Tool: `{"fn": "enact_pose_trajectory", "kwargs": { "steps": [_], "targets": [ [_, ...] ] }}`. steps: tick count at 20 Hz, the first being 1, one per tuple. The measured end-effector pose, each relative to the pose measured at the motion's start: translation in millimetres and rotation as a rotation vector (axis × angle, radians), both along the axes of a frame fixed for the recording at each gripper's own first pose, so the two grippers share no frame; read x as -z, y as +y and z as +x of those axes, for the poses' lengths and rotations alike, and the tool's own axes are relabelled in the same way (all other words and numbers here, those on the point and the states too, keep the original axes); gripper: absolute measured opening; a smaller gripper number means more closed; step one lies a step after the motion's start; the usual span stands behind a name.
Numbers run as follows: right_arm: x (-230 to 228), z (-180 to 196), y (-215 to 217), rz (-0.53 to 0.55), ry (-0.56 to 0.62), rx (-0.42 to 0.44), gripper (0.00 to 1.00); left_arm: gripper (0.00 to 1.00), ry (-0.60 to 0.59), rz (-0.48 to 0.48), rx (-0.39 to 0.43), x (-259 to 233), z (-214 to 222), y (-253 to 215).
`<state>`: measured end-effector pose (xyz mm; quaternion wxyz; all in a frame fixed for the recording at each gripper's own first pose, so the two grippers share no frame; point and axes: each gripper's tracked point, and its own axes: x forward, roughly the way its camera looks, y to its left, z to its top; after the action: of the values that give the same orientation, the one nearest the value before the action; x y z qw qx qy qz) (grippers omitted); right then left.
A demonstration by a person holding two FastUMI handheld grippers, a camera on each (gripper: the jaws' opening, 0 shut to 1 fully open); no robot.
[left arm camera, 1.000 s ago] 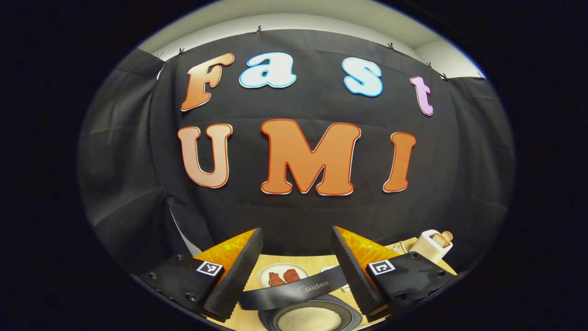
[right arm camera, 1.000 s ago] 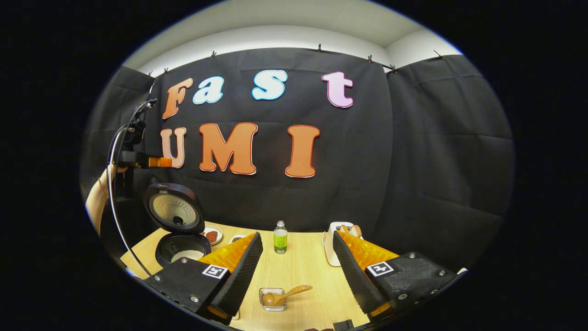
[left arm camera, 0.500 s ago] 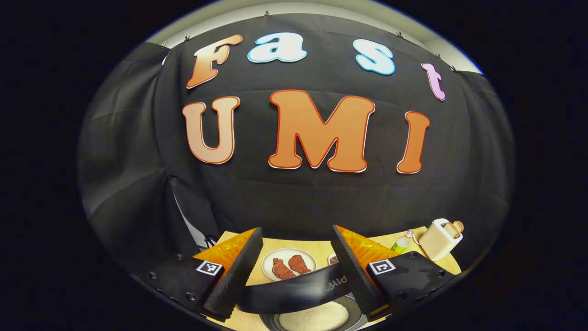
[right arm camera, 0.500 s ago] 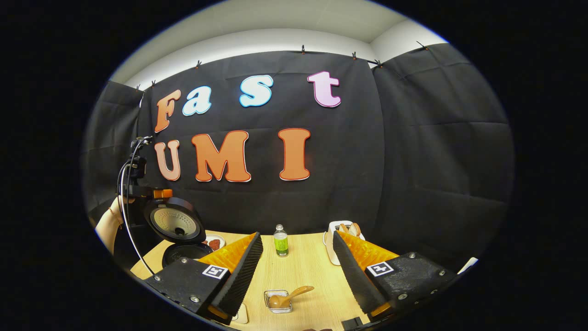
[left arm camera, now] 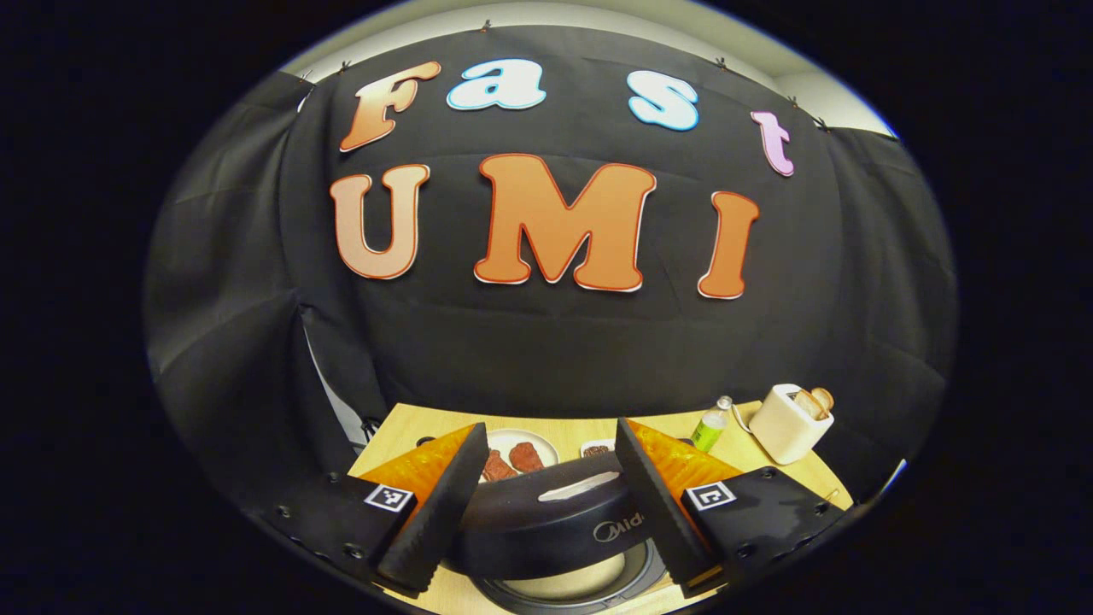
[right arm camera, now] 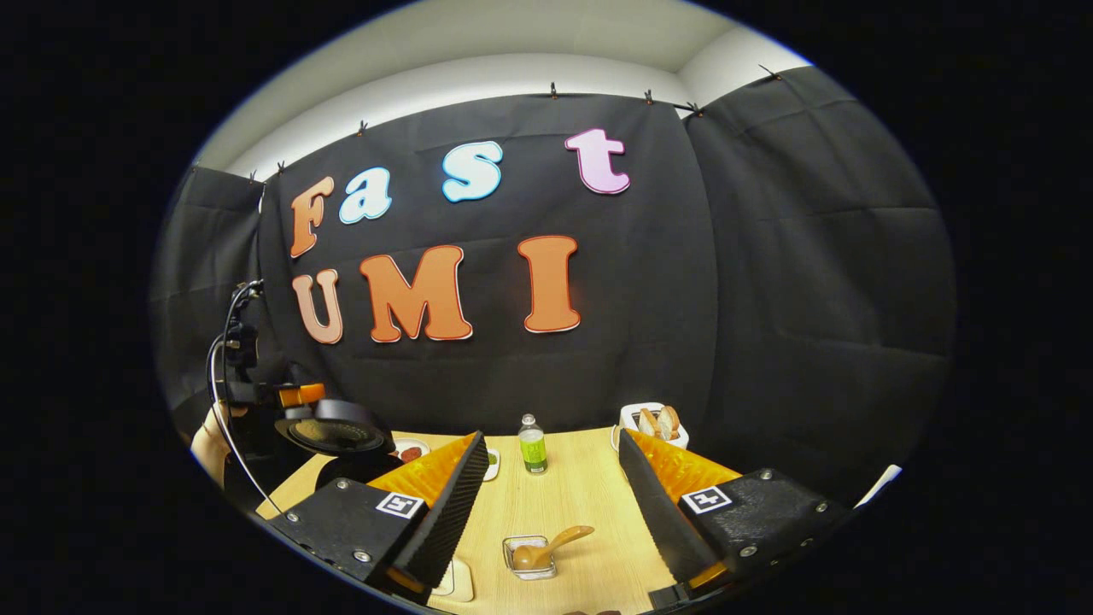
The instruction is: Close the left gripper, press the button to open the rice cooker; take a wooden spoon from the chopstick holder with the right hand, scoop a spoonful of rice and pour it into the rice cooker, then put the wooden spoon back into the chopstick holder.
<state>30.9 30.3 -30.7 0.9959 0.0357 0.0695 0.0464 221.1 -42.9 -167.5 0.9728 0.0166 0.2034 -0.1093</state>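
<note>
The black rice cooker lid [left arm camera: 546, 512] hangs half lowered over the inner pot [left arm camera: 564, 589], which holds white rice. My left gripper [left arm camera: 546, 504] is open, its fingers straddling the lid's top. In the right gripper view the cooker [right arm camera: 354, 468] stands at the far left with its lid [right arm camera: 333, 431] almost level. There a hand holds the left gripper [right arm camera: 295, 395] just above that lid. A wooden spoon [right arm camera: 551, 547] rests bowl-down in a small clear glass dish [right arm camera: 529, 557] on the table. My right gripper [right arm camera: 546, 504] hovers open above it, holding nothing.
A plate of red meat [left arm camera: 512, 457] lies behind the cooker. A green bottle [right arm camera: 533, 446] and a white toaster with bread [right arm camera: 653, 423] stand at the back of the wooden table [right arm camera: 589, 487]. A cable [right arm camera: 224, 427] loops down from the left gripper.
The cooker lid has swung from upright down to nearly level, with the left gripper coming down over it. The right gripper has drifted slightly, staying open.
</note>
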Motion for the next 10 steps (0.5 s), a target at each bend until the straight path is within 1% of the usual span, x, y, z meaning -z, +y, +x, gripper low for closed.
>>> {"fn": "enact_pose_trajectory", "kwargs": {
  "steps": [4,5,6,10],
  "targets": [
    [7,-1,3,0.017,0.012,-0.01,0.94,1.0,0.025,-0.006,0.017,28,-32,-8],
    [10,-2,3,0.017,0.018,-0.013,0.94,0.97,0.032,-0.012,0.017,36,-40,-10],
    [13,-3,3,0.015,0.023,-0.015,0.94,1.0,0.039,-0.019,0.016,45,-47,-11],
    [20,-5,4,0.015,0.04,-0.018,0.94,1.0,0.041,-0.012,0.032,76,-68,-17]
  ]
}}
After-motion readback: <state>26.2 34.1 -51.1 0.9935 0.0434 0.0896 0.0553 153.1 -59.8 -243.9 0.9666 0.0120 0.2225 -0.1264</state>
